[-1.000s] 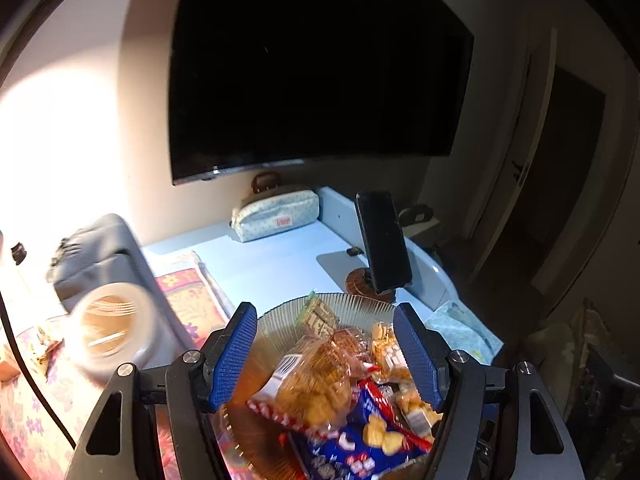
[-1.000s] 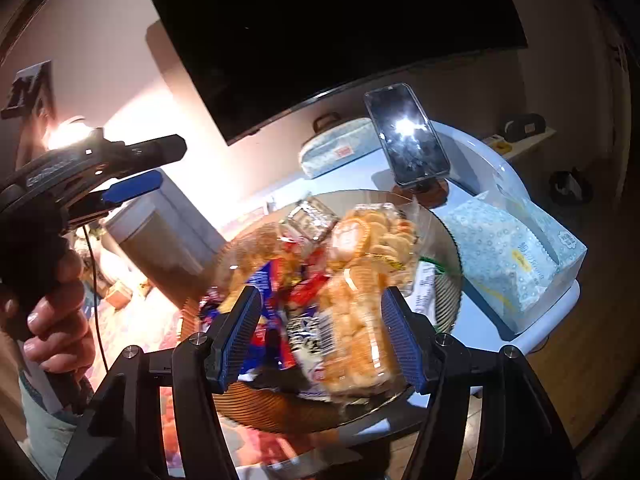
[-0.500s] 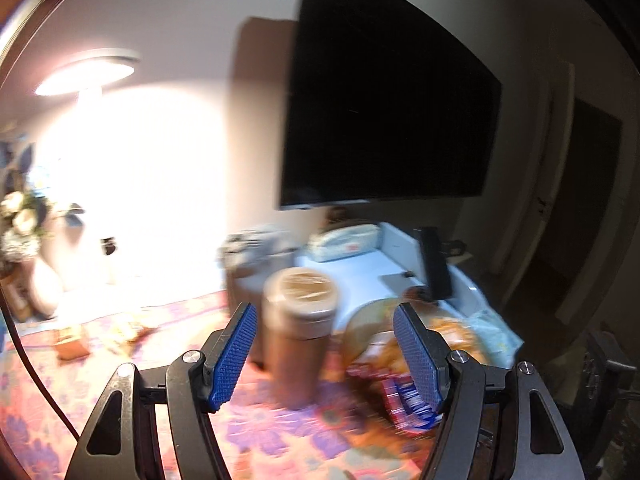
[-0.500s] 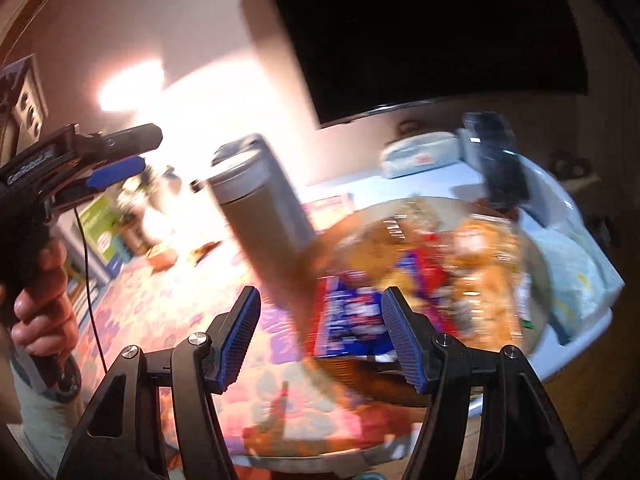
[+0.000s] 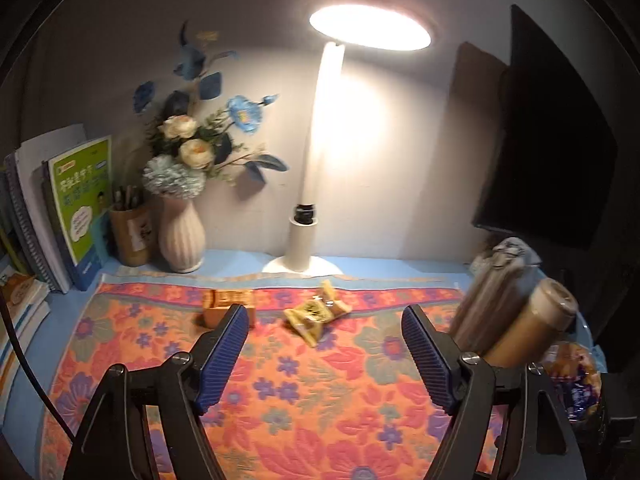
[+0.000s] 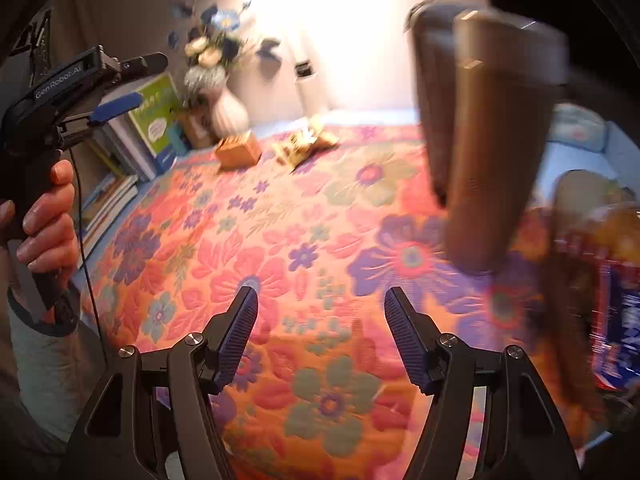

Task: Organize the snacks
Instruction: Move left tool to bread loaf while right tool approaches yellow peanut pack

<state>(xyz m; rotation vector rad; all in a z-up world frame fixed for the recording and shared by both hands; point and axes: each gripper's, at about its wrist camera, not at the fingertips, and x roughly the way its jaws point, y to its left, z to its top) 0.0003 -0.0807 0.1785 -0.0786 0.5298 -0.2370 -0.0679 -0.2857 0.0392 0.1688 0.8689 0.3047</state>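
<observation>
An orange snack box [image 5: 224,307] and yellow wrapped snacks [image 5: 316,314] lie at the far side of the floral cloth [image 5: 304,392]; both also show in the right wrist view, the box [image 6: 238,150] and the wrapped snacks [image 6: 304,142]. A bowl of snack packets [image 5: 576,380] sits at the right edge, blurred in the right wrist view [image 6: 600,280]. My left gripper [image 5: 324,356] is open and empty above the cloth, and it shows held high at the left in the right wrist view [image 6: 120,84]. My right gripper [image 6: 320,336] is open and empty over the cloth.
A brown tumbler [image 5: 528,324] and a grey flask [image 5: 492,292] stand right of the cloth, close and blurred in the right wrist view [image 6: 496,140]. A lit desk lamp [image 5: 316,160], a flower vase [image 5: 182,236], a pen cup [image 5: 130,236] and books [image 5: 76,208] line the back wall.
Both grippers have swung left from the snack bowl and TV to face the floral cloth, lamp and vase. The bowl now sits at the right edge. Both stay open.
</observation>
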